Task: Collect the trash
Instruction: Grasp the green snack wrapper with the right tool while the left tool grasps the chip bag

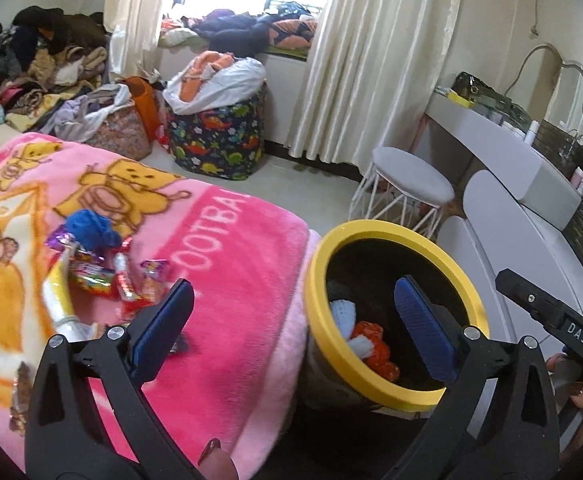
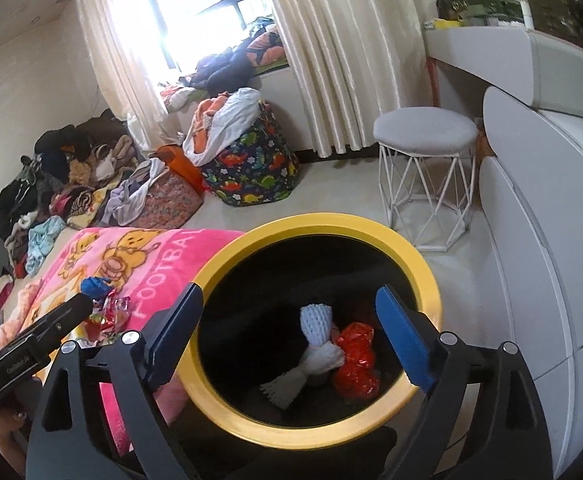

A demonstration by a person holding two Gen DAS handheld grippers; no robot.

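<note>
Yellow-rimmed bin holds white foam netting and red wrapper; both grippers gape empty

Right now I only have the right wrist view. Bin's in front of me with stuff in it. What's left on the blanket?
Observer: A heap of candy wrappers plus a blue crumpled piece on the pink blanket, clearer in the left wrist view.
Operator: Anything else near them?
Observer: Yes, a white and yellow tube-like item lies at the heap's left edge; your view hides it.
Operator: Left gripper holding anything?
Observer: No. The left gripper is open and empty, one finger over the blanket, the other over the yellow-rimmed bin.
</note>
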